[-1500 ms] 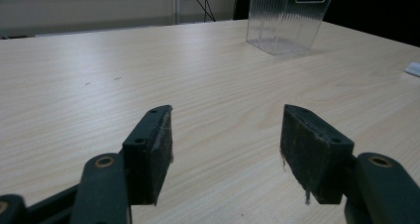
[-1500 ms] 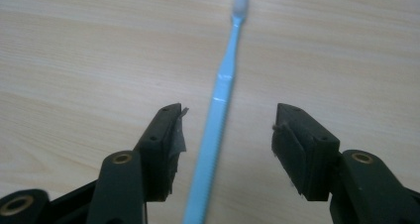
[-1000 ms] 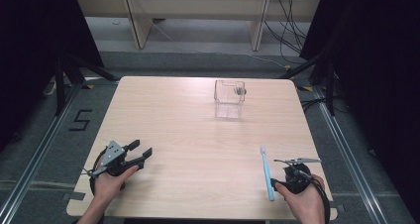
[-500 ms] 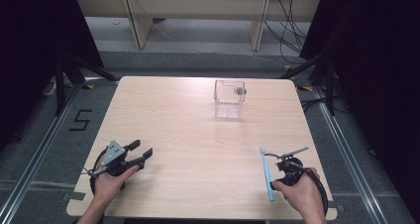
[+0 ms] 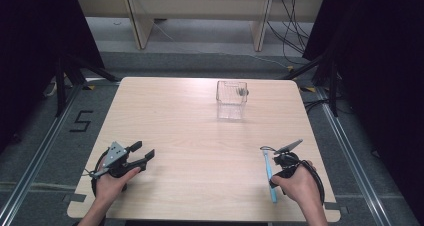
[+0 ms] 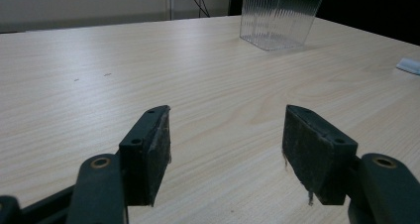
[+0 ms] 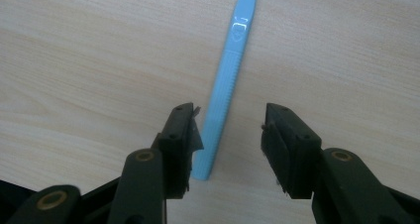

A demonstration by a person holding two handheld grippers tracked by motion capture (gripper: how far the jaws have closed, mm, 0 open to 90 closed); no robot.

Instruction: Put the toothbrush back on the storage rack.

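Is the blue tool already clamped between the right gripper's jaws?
No. In the right gripper view the blue tool lies flat on the table, its end between the right gripper jaws with gaps either side.

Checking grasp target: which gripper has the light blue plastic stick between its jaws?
The right gripper: the light blue plastic stick lies flat between its just-closing, still open jaws. The left gripper is open over bare wooden table.

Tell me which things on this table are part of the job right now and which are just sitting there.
In the job:
- light blue tool, flat on the table, lying between the jaws of the right gripper, which have just been closing but don't yet press it

Lying about:
- clear ribbed container at the far side
- left gripper, open over bare wooden table
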